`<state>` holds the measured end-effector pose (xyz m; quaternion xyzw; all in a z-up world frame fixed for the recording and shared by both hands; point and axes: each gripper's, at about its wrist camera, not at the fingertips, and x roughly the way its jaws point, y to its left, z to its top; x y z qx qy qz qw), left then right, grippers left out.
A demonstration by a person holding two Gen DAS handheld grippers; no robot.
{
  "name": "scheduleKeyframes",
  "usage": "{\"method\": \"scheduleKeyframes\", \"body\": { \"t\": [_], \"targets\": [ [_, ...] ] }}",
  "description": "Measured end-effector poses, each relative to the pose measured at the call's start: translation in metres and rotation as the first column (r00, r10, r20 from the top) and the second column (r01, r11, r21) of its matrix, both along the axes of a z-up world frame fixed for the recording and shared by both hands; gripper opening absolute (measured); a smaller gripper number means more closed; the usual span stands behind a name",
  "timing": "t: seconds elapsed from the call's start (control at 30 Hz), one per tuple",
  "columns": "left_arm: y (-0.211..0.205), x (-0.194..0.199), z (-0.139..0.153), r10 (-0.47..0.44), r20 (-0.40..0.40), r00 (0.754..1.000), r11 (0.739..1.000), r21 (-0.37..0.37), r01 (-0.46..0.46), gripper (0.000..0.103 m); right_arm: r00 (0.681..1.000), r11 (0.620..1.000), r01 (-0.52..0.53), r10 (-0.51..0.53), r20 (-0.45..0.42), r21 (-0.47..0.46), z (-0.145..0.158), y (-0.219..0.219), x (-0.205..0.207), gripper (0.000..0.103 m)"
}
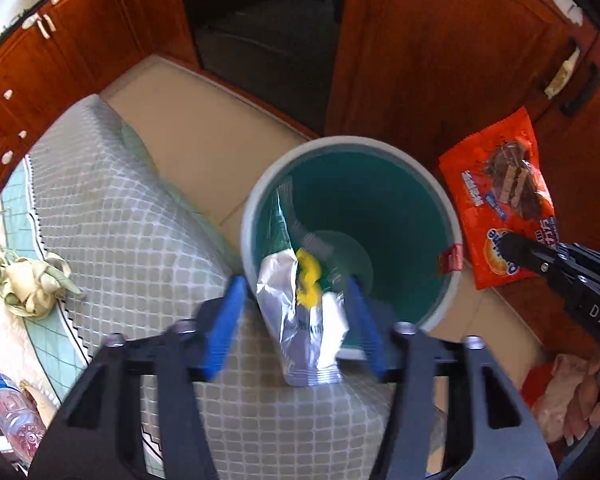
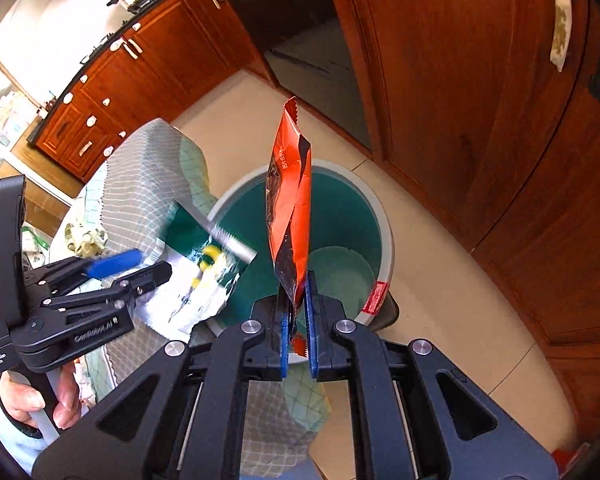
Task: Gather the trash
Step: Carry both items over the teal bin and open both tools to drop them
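Kitchen floor of beige tiles, red-brown wooden cabinets (image 2: 148, 64) behind, a desk under a checked cloth (image 1: 112, 216) beside a round bin (image 1: 352, 148) with pale rim and teal inside. Left hand-held gripper (image 1: 296, 312): blue pads apart, not pressing on the crumpled silver, green and yellow foil wrapper (image 1: 304, 328) that lies between them over the bin's near rim. Right hand-held gripper (image 2: 298, 320): jaws clamped together on the lower edge of an orange and black snack packet (image 2: 290, 208), glossy, creased, zigzag-cut top, standing upright above the bin's mouth.
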<state>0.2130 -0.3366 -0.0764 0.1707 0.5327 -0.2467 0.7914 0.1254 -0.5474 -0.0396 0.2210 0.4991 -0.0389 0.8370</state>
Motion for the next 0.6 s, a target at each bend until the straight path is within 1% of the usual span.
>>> {"method": "scheduleKeyframes", "body": {
  "t": [0.03,0.1,0.2,0.23,0.33,0.37,0.4,0.43,0.47,0.5,0.53,0.57,0.6],
  "targets": [
    [0.0,0.0,0.001,0.002,0.011,1.0,1.0,0.003,-0.002,0.063,1.0,1.0,0.002,-0.002,-0.004,0.003,-0.002,0.0,0.002,0.007],
    [0.002,0.002,0.002,-0.001,0.005,1.0,1.0,-0.007,0.001,0.068,1.0,1.0,0.001,0.0,-0.012,0.005,-0.005,0.001,0.006,0.007],
    [0.004,0.004,0.006,-0.001,0.02,1.0,1.0,-0.023,0.002,0.072,1.0,1.0,-0.005,0.005,-0.021,0.01,-0.01,0.002,0.013,0.007],
    [-0.001,0.003,0.007,0.004,0.022,1.0,1.0,-0.025,-0.004,0.075,1.0,1.0,-0.006,0.006,-0.023,0.011,-0.012,0.003,0.015,0.007],
    [0.004,0.003,0.01,0.023,0.016,1.0,0.999,-0.049,-0.023,0.081,0.999,1.0,-0.013,0.013,-0.029,0.011,-0.015,0.006,0.022,0.007],
    [0.008,0.002,0.012,0.029,0.017,0.999,0.998,-0.056,-0.029,0.082,0.999,1.0,-0.017,0.018,-0.033,0.008,-0.015,0.007,0.022,0.008],
    [0.012,0.0,0.015,0.036,0.02,0.999,0.998,-0.061,-0.034,0.085,0.999,1.0,-0.022,0.022,-0.038,0.004,-0.017,0.009,0.024,0.009],
    [0.016,0.0,0.017,0.043,0.024,0.999,0.997,-0.066,-0.041,0.09,0.999,1.0,-0.023,0.023,-0.045,0.0,-0.018,0.01,0.026,0.01],
    [0.02,-0.002,0.019,0.051,0.029,0.998,0.996,-0.071,-0.049,0.092,0.998,1.0,-0.022,0.022,-0.051,-0.004,-0.019,0.01,0.026,0.012],
    [0.025,-0.005,0.021,0.059,0.032,0.998,0.995,-0.078,-0.056,0.097,0.998,1.0,-0.018,0.018,-0.058,-0.009,-0.019,0.01,0.027,0.016],
    [0.029,-0.007,0.023,0.064,0.035,0.997,0.995,-0.084,-0.061,0.099,0.998,1.0,-0.014,0.014,-0.063,-0.004,-0.019,0.011,0.028,0.041],
    [0.032,-0.008,0.024,0.068,0.034,0.997,0.994,-0.088,-0.065,0.099,0.998,1.0,-0.007,0.007,-0.066,0.002,-0.019,0.012,0.028,0.074],
    [0.035,-0.009,0.025,0.069,0.032,0.997,0.994,-0.091,-0.066,0.099,0.998,1.0,0.003,-0.003,-0.056,0.002,-0.017,0.012,0.028,0.079]
  ]
}}
